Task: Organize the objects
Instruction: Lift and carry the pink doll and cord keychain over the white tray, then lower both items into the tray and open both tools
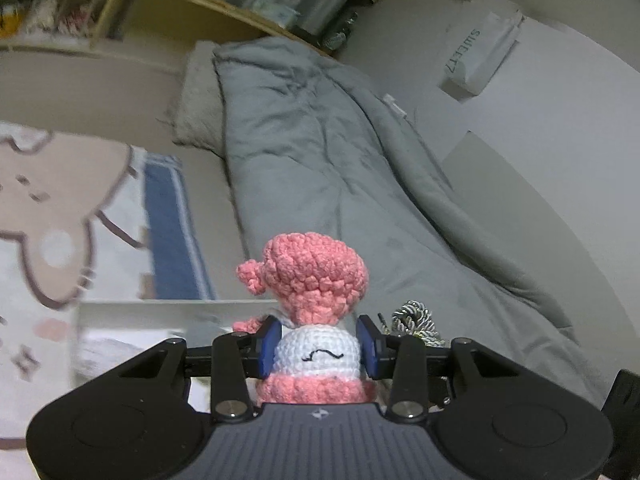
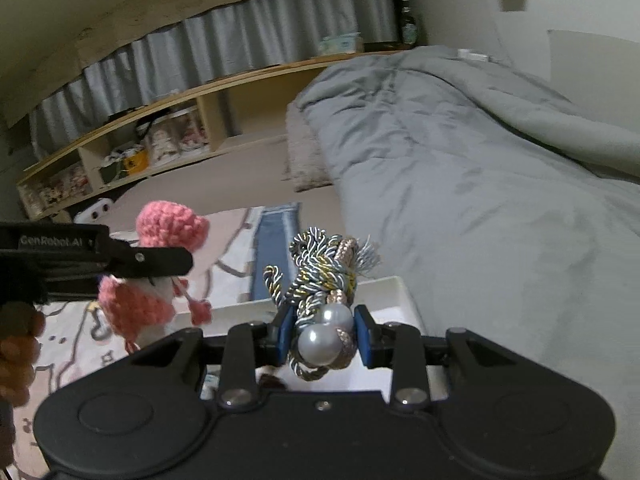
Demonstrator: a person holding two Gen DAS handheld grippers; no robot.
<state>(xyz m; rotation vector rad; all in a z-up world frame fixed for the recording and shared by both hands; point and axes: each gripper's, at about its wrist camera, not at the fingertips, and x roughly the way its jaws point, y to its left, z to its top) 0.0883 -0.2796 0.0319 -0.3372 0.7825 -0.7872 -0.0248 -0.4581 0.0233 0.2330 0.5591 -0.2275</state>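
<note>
Your left tongs (image 1: 318,346) sit closest to the lens, blue pads pinching the white middle of a pink crochet doll (image 1: 316,308), which stands upright between them, head away from you, so its dangling strings hang free below the grip. Across in the right view, your right tongs (image 2: 323,336) are clamped on a bundle of twisted cord (image 2: 320,276) at its two pearl beads (image 2: 324,336); the beads give the pads something firm to bite, probably why you took it there and not by the loose tassel above. Both things are held in the air over the bed, side by side, the doll to the left of the cord. Just beyond the tongs lies a white tray (image 2: 396,292) on a cartoon-print blanket (image 1: 60,200), with a grey duvet (image 1: 320,140) to its right. That tray looks like the likely home for both. Carrying one piece in each hand seems meant to save a trip.
</note>
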